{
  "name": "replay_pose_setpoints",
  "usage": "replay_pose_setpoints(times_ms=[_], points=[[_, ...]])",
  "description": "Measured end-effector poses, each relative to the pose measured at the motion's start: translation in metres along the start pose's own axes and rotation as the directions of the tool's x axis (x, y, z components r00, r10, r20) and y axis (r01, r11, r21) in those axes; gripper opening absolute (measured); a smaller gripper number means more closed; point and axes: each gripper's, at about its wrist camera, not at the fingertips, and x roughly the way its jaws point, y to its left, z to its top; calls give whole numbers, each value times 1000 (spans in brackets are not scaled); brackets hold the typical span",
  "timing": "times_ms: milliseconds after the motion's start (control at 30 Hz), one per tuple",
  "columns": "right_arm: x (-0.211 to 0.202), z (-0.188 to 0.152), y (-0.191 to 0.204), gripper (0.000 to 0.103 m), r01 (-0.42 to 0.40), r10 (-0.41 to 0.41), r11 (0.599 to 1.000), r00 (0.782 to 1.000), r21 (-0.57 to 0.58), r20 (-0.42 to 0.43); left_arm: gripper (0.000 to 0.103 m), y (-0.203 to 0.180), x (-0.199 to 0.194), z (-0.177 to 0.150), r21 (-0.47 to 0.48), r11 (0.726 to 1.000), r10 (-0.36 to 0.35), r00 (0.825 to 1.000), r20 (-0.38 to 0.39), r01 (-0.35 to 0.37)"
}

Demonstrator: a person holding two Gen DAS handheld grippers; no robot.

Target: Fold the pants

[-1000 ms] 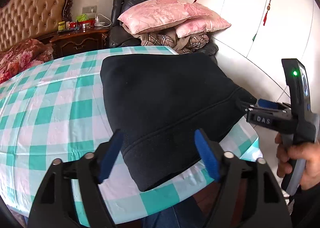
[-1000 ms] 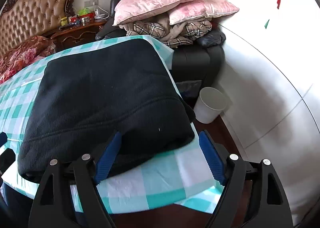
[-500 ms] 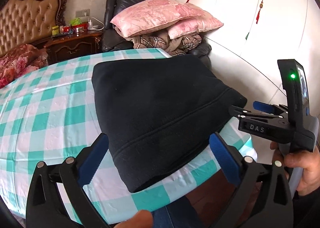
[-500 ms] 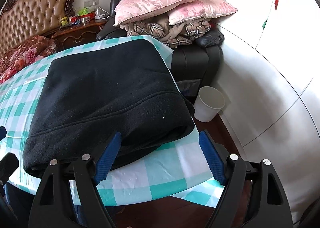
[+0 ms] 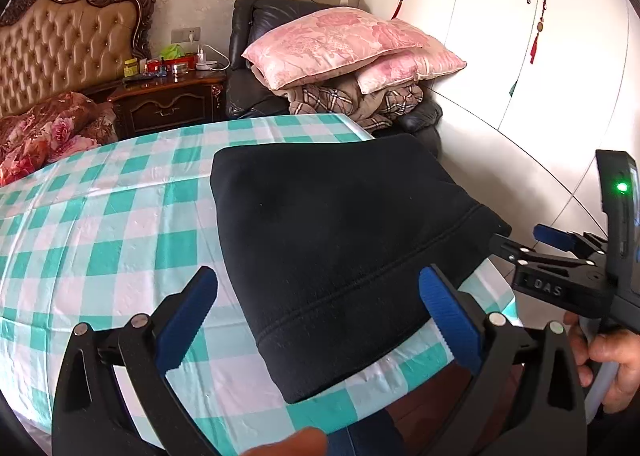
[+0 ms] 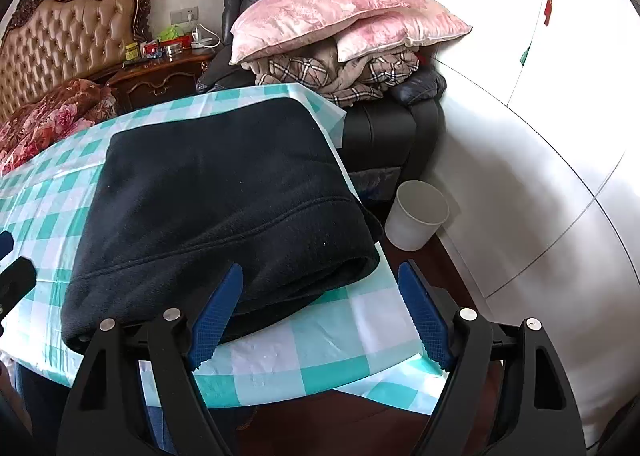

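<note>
The black pants lie folded in a thick rectangle on the table with the teal and white checked cloth. They show in the right wrist view too, near the table's right edge. My left gripper is open and empty, held above the near edge of the pants. My right gripper is open and empty, just off the near right corner of the pants. The right gripper also shows in the left wrist view, beside the pants' right corner.
A black armchair stacked with pink pillows and blankets stands behind the table. A white bin stands on the floor by the white wardrobe. A bed and nightstand are at back left.
Both grippers have pulled back a little from the pants and stay open. The left gripper's jaws opened wider, then narrowed a bit. The pants have not moved.
</note>
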Motion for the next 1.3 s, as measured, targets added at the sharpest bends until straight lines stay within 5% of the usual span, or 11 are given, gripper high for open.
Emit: replay_pose_setpoints(times_ms=[1300], points=[[-6,1,0,77,-10,10,1000,1000,3,4,101,2,8,2,1,1000,6,1000,-27,-6]])
